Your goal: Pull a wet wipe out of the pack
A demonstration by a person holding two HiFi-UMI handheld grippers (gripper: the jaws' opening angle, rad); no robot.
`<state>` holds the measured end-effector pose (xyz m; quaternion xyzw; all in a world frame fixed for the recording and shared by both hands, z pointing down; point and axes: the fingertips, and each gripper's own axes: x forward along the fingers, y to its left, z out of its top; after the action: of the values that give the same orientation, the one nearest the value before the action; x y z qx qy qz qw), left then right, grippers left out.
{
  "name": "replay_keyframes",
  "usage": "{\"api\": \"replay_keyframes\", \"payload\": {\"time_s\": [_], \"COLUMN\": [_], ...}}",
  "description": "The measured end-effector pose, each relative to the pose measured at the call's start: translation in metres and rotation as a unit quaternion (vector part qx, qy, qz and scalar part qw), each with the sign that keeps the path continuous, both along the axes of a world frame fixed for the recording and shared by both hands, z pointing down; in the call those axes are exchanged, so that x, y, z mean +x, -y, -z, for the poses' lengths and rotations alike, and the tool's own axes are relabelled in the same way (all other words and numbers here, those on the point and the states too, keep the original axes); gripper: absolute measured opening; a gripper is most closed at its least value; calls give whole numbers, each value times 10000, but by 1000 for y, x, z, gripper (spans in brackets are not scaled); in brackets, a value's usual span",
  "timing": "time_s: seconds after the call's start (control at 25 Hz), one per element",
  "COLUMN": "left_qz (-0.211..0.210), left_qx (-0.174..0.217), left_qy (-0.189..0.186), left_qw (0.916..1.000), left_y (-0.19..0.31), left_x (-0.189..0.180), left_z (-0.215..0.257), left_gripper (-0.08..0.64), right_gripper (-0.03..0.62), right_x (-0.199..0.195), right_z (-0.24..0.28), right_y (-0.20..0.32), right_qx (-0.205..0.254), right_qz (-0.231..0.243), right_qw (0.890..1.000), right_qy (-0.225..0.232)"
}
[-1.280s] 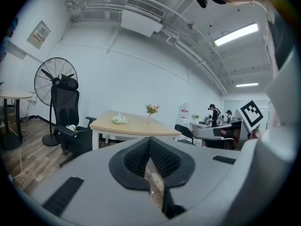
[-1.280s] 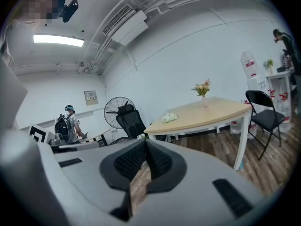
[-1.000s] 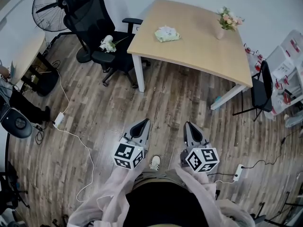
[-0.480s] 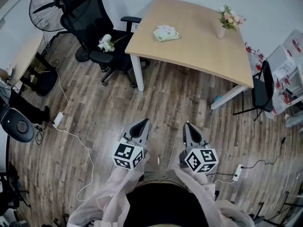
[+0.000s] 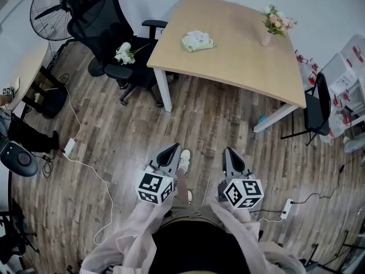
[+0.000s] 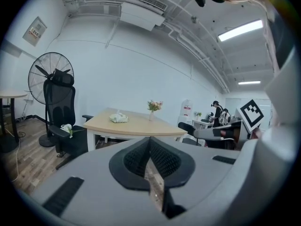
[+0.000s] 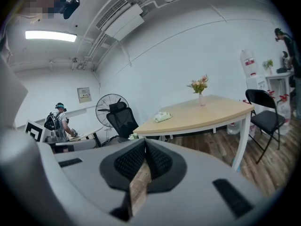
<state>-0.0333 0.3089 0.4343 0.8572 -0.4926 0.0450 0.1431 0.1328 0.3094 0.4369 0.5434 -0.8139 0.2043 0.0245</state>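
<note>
Lying far from both jaws, the pack (image 5: 198,40) tops the table (image 5: 242,61).

I see grey moulded shells on the left gripper (image 5: 173,148) and the right gripper (image 5: 229,152), with black ribbed pads (image 6: 135,160) inside. Each carries a white marker cube (image 5: 154,188) with black squares. The wearer has loose pale-pink sleeves (image 5: 132,236), a black top (image 5: 199,249) and a white shoe (image 5: 183,160).

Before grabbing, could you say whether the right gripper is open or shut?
Shut: right gripper, jaws meeting at their tips, nothing held.
</note>
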Motion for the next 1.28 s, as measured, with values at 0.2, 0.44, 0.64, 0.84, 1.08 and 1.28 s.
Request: {"api": "replay_keyframes", "payload": {"time_s": [0.2,0.44,0.64,0.84,1.08,1.28], "left_qz": [-45,-152,-181,-214,-196,-171], "left_qx": [2,21,63,50,43,22], "left_qy": [32,35,26,38,20,13], "left_qw": [10000,9999,9998,9998,9998,9998], "left_y": [30,73,111,145,193,230], "left_x": [4,6,6,-2,-11,-17], "left_z": [5,12,21,24,25,22], "left_gripper": [11,11,11,11,11,11], "right_gripper": [12,14,12,12,12,12], "right_x": [4,3,1,-7,-13,-15], "right_z": [4,8,13,17,18,17], "right_y": [27,66,100,136,182,218], "right_qx": [-9,-15,-47,-48,-80,-86], "right_qz": [-48,-131,-160,-166,-198,-215], "right_qw": [10000,9999,9999,9998,9998,9997], "right_qy": [52,64,31,-33,-33,-47]}}
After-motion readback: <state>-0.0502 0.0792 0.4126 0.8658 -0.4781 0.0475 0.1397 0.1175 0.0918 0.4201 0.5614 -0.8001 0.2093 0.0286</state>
